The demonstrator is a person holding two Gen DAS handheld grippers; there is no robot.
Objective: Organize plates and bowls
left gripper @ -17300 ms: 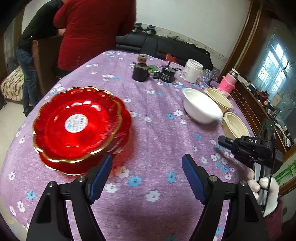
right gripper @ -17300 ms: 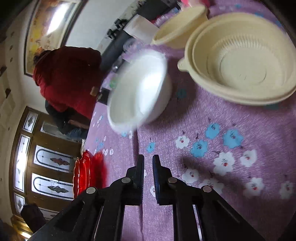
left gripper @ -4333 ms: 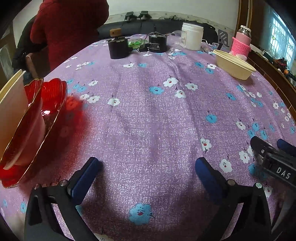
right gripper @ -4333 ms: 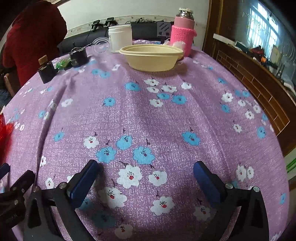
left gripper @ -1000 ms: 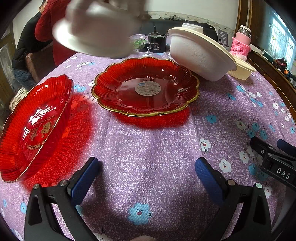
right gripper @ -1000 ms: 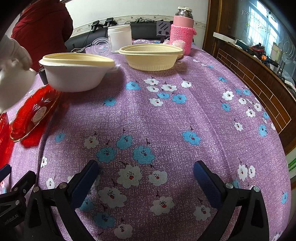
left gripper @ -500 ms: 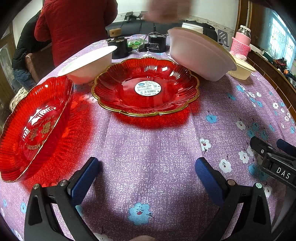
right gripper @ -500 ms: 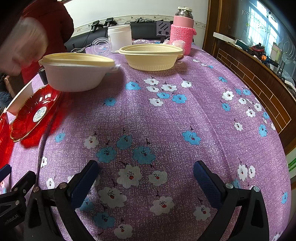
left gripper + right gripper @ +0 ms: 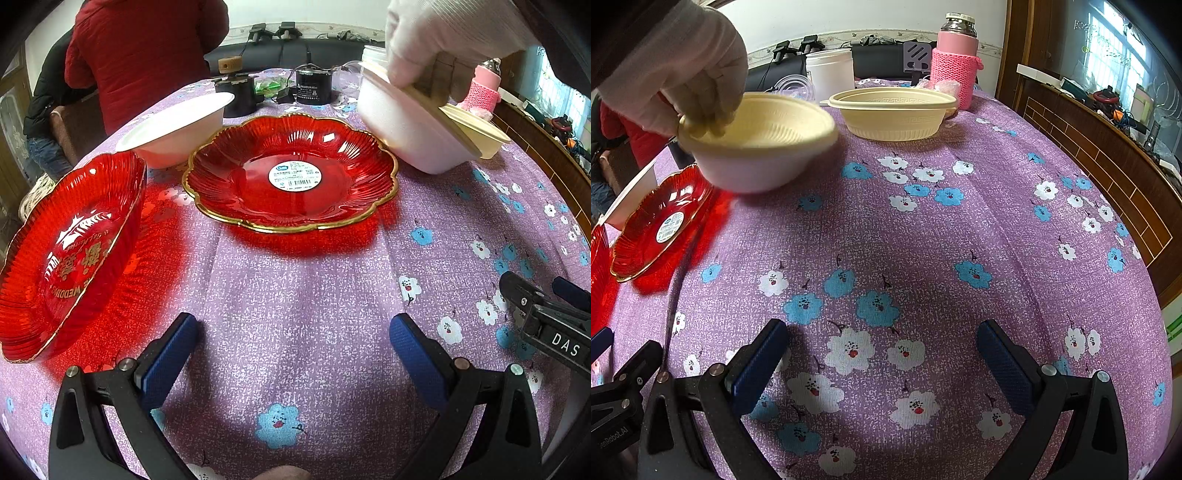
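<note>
Both tools rest low over the tablecloth (image 9: 295,295), left gripper (image 9: 291,354) and right gripper (image 9: 879,354) spread wide, grasping nothing. Landmark: the stickered red plate (image 9: 291,173). A second red plate (image 9: 70,251) tilts to its left. One white bowl (image 9: 177,129) sits behind-left; a gloved hand (image 9: 443,33) grips a nested bowl pair (image 9: 417,122) behind-right; one cream bowl (image 9: 894,110) stands beyond.

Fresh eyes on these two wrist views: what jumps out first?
The gold-rimmed red plate with a white sticker sits mid-table, and a second red plate with gold lettering lies at the left edge. At upper right a white-gloved hand grips the rim of a white bowl that has a cream bowl nested in it. The left gripper and right gripper are both open and empty, near the purple floral tablecloth.
</note>
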